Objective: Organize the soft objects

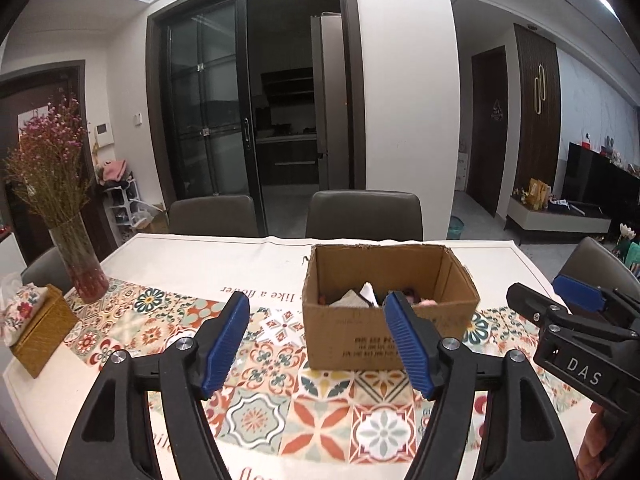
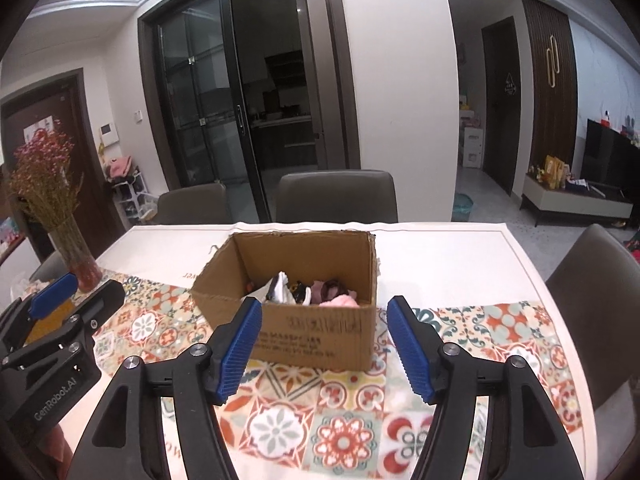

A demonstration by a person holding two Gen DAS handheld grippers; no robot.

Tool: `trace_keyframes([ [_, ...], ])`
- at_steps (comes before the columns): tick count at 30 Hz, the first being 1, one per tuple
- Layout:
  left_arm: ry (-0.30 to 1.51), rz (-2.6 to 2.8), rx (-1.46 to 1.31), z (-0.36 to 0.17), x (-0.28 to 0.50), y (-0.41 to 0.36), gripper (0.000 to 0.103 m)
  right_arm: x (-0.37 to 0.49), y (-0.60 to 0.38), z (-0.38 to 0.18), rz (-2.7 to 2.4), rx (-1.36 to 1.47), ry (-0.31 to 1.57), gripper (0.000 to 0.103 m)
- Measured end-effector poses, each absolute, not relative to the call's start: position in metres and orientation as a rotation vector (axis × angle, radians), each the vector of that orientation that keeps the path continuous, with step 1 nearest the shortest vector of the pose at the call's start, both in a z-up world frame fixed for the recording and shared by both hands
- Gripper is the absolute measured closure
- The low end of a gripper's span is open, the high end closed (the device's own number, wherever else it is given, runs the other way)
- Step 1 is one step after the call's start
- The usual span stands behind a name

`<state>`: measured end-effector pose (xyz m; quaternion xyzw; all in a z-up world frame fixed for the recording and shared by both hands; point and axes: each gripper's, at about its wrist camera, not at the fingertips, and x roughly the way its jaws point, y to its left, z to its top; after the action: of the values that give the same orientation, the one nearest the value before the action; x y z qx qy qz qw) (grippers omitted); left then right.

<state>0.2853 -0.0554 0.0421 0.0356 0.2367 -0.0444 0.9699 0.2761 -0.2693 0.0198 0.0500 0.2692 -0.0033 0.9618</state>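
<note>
An open cardboard box (image 1: 400,344) (image 2: 320,336) stands on the patterned tablecloth. Inside lie several soft items: a pink fluffy piece (image 2: 340,301), a white and black piece (image 2: 280,288) and a dark maroon piece (image 2: 332,286); in the left wrist view only their tops (image 1: 360,296) show. My left gripper (image 1: 318,340) is open and empty, in front of the box and a little left of it. My right gripper (image 2: 324,344) is open and empty, with the box's front wall between its fingers in view. Each gripper shows at the edge of the other's view (image 1: 576,320) (image 2: 60,312).
A glass vase of dried pink flowers (image 1: 80,268) (image 2: 78,256) stands at the table's left. A woven tissue box (image 1: 36,328) sits near the left edge. Grey chairs (image 1: 364,216) (image 2: 336,196) stand behind the table, and another (image 2: 600,300) at its right.
</note>
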Motion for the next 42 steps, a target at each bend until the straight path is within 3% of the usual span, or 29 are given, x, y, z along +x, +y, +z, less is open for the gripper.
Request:
trace_keyframes([
  [7,0.449,-0.086,0.093,0.047,0.236,-0.045,0.028,0.229,-0.258,0.027,-0.029,0.087,0.514,0.033],
  [24,0.397,-0.063,0.128,0.047,0.148,-0.031,0.002,0.141,-0.248,0.02,-0.073,0.071,0.475,0.032],
  [42,0.4,-0.052,0.112,0.041,0.106,-0.022,0.0,0.096,-0.244,0.021,-0.096,0.061,0.441,0.025],
])
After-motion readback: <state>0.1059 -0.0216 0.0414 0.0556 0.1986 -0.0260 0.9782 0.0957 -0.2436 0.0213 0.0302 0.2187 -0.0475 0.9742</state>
